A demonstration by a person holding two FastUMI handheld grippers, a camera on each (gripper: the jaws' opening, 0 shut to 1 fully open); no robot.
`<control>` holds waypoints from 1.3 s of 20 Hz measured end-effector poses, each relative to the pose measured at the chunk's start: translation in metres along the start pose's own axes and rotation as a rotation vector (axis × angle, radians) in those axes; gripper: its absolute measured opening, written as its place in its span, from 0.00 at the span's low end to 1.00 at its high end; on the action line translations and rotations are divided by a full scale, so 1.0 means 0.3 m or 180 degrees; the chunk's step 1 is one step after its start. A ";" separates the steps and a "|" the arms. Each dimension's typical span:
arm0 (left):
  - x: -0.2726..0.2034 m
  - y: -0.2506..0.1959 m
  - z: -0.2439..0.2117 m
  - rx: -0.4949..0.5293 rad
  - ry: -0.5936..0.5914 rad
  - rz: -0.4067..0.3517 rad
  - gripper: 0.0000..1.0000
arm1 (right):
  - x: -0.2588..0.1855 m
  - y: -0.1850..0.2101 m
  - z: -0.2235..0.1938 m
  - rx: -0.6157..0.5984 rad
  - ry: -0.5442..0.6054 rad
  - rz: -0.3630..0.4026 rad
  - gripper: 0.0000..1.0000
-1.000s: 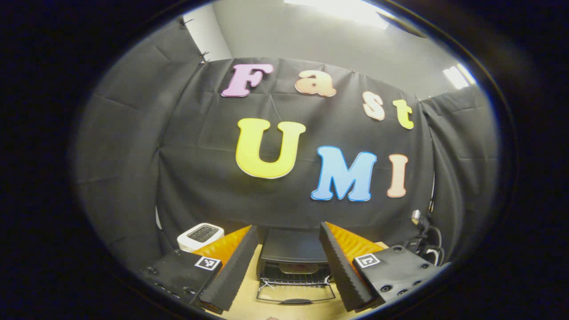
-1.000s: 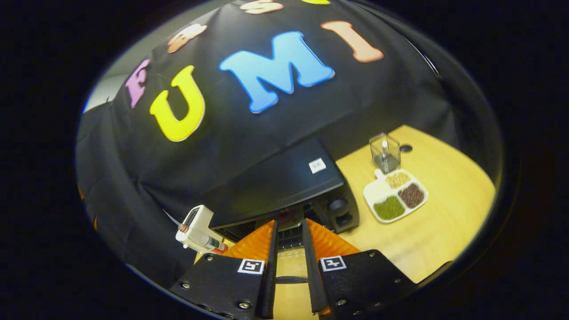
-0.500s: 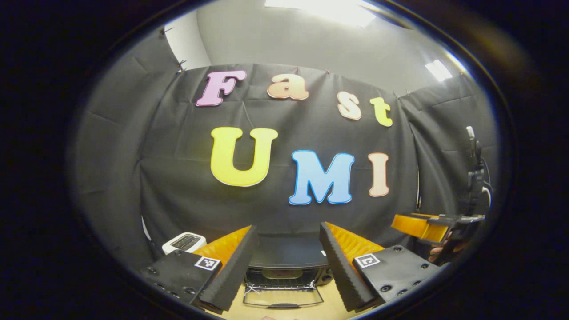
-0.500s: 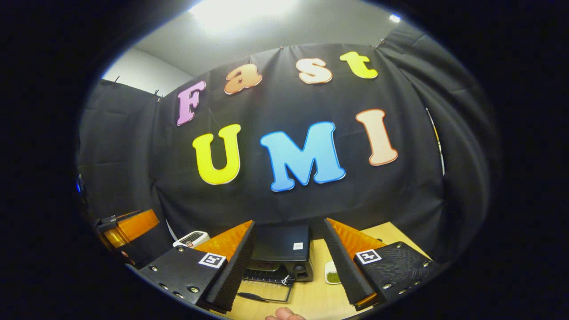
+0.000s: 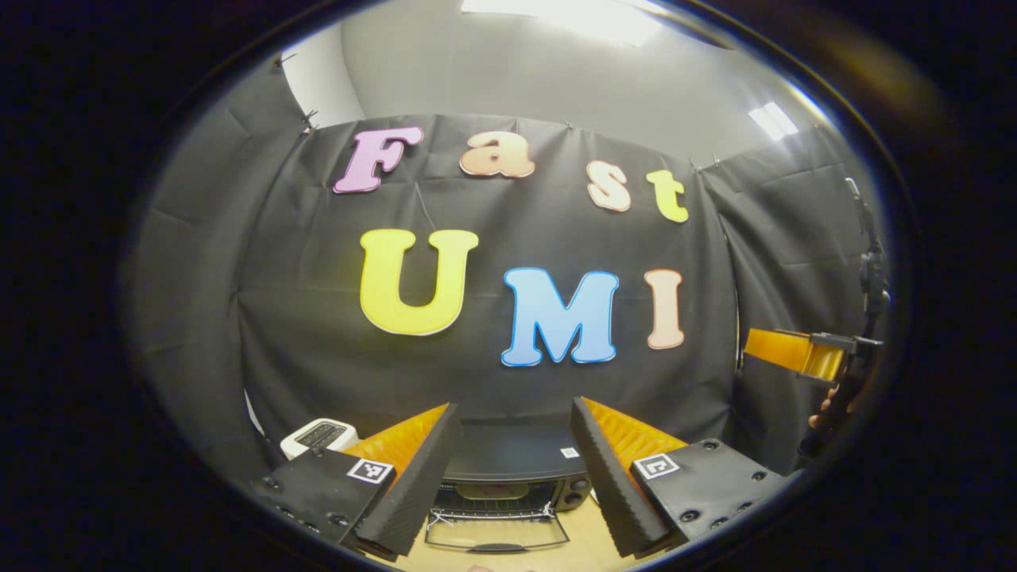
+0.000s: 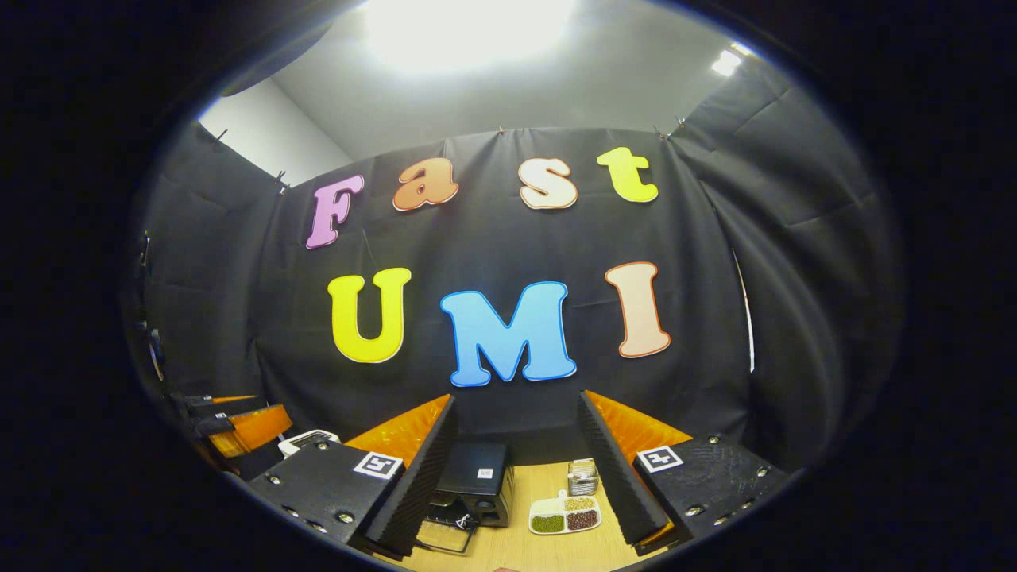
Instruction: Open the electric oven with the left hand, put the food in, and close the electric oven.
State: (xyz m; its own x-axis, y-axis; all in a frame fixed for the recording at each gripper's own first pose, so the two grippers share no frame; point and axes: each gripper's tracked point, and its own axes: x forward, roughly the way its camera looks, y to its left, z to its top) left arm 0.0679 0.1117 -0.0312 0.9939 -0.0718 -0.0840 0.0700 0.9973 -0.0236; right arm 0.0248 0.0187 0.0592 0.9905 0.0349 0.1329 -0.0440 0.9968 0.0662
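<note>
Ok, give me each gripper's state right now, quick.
Left gripper: open, holding nothing, raised in front of the oven.
Right gripper: open, holding nothing.

white toaster [image 5: 319, 434], divided snack plate [image 6: 565, 515], clear container [image 6: 582, 477], wooden table [image 6: 540, 548]

Black electric oven [image 5: 508, 485] on the wooden table, glass door [image 5: 496, 531] folded down open.

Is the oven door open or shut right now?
Open. In the left gripper view the oven has its glass door folded down flat toward the camera, with the rack inside exposed.
</note>
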 end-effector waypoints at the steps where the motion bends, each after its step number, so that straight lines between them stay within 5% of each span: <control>1: 0.007 0.002 -0.028 -0.0017 0.0076 0.0000 0.98 | 0.017 -0.012 -0.003 0.0039 0.0010 0.0001 0.92; 2: 0.014 0.003 -0.053 -0.0033 0.0154 0.0008 0.90 | 0.020 -0.020 -0.013 0.0066 0.0013 0.0002 0.92; 6: 0.040 0.014 -0.183 -0.0060 0.0527 0.0037 0.99 | 0.033 -0.042 -0.029 0.0081 0.0054 -0.0010 0.92; 26: -0.009 -0.002 -1.054 -0.0206 0.3108 -0.0025 0.91 | 0.086 -0.181 -0.226 0.0197 0.0551 -0.0228 0.92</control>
State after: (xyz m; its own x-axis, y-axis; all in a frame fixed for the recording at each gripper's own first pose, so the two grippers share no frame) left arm 0.0380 0.1058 -0.3461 0.4835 -0.0906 -0.8706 0.0426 0.9959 -0.0799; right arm 0.0615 -0.0297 -0.0080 0.9988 -0.0190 -0.0462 0.0249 0.9911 0.1308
